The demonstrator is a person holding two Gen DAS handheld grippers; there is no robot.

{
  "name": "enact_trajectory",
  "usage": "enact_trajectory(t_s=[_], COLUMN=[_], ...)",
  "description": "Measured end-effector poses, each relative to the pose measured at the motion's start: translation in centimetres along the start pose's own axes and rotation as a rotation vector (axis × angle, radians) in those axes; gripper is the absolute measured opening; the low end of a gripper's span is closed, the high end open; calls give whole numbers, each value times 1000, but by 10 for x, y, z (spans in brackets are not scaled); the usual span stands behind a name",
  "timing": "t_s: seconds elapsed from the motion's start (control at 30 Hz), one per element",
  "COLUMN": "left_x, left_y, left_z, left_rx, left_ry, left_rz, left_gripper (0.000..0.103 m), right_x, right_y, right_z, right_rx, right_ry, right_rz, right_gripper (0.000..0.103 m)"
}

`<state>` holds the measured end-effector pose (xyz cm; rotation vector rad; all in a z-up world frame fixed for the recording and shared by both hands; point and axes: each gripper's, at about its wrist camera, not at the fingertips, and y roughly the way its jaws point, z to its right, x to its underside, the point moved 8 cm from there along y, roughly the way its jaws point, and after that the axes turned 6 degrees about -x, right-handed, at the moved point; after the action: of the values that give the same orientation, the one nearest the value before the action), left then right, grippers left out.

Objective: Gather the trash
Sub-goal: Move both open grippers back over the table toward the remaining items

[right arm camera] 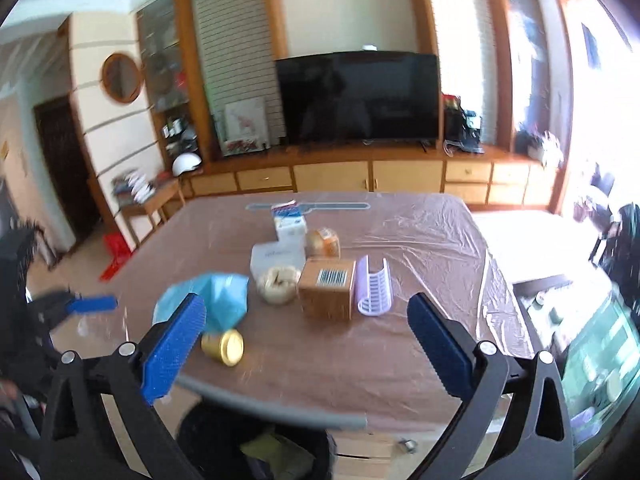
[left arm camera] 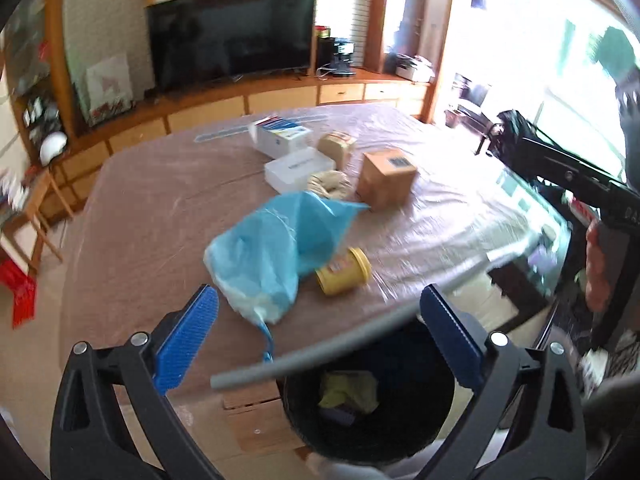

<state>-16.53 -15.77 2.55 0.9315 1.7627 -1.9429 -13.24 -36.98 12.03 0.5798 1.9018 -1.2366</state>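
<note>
While the grey foam tube (left arm camera: 360,332) hangs across the mouth of the black trash bin (left arm camera: 420,436), with neither pair of pads on it, the risk I see is plain: it looks far longer than the bin is wide, so it may bridge the rim, tip and slide to the floor instead of dropping in. The left hand-held gripper (left arm camera: 320,340) stands with its jaws wide apart and nothing between the blue ribbed pads (left arm camera: 188,336); the right hand-held gripper (right arm camera: 308,344) is the same, spread and empty. The tube is soft, round and slightly bowed, the sort that springs back when let go.

Inside the bin lies something yellow and crumpled (left arm camera: 352,394). More rubbish waits on the tabletop (right arm camera: 420,340), which wears a glossy, wrinkled clear plastic sheet over brown cloth; that film is slick, and pads dragging on it could bunch it up and shove things about. Nearest lies a thin blue plastic bag (left arm camera: 272,252), limp and crinkled, its tail trailing off the edge towards the bin; a careless pinch might catch only film and spill whatever it holds. Touching it is a yellow lidded tub (left arm camera: 344,272) on its side, smooth and round, likely to roll away. Further off stand a square cardboard box (right arm camera: 328,292), a coil of pale cord (right arm camera: 278,286), white cartons (right arm camera: 290,228) and a ribbed lilac plastic rack (right arm camera: 374,288).
</note>
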Motion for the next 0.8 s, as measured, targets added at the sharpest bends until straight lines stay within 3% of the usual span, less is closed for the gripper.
enact_trajectory(t_s=[0.23,0.3,0.53,0.63,0.8], left_x=[-3,-8,-24,-24,-22], left_y=[42,49,75,89,112], left_z=[-22,-25,-17,-10,-11], left_rx=[-21,-13,120,210,242], left_ry=[-61,0,247,300,362], left_rz=[-83,-81,-150,-231,-287], left_gripper=[101,101,101,101,101], right_x=[-6,1,7,8,11], right_y=[55,66,110,124,143], right_z=[25,26,27,28,32], right_rx=[-11,-25,21,32,87], right_ry=[139,152,162,185,169], right_rz=[-120,-158,-242,-259,-289], right_gripper=[99,99,99,99,97])
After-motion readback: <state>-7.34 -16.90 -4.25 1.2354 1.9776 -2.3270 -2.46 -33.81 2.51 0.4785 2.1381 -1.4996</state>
